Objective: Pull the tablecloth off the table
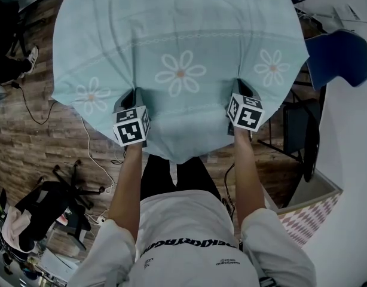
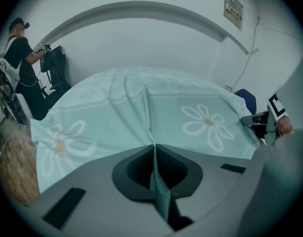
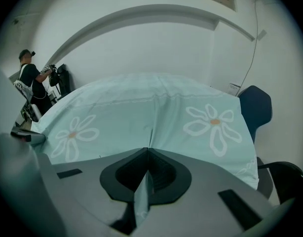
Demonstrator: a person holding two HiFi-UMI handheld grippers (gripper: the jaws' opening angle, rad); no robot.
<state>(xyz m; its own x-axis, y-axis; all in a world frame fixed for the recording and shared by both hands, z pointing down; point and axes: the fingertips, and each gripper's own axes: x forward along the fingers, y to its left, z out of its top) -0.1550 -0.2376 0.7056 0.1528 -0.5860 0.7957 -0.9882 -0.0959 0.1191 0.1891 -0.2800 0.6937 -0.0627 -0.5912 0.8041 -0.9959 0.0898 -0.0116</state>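
A pale teal tablecloth [image 1: 177, 34] with white daisy prints covers the whole round table and hangs over its near edge. My left gripper [image 1: 131, 97] is shut on the near hem at the left, a fold of the tablecloth [image 2: 156, 181] pinched between its jaws. My right gripper [image 1: 243, 91] is shut on the hem at the right, with a fold of the tablecloth [image 3: 141, 194] pressed between its jaws. Both sets of jaws are closed flat on the fabric. The table under the cloth is hidden.
A dark blue chair [image 1: 339, 55] stands at the table's right, with a black chair frame [image 1: 303, 133] nearer me. Cables [image 1: 91, 154] trail across the wood-look floor at the left. A person [image 2: 20, 58] stands by the far wall. A white wall [image 3: 151, 43] lies behind the table.
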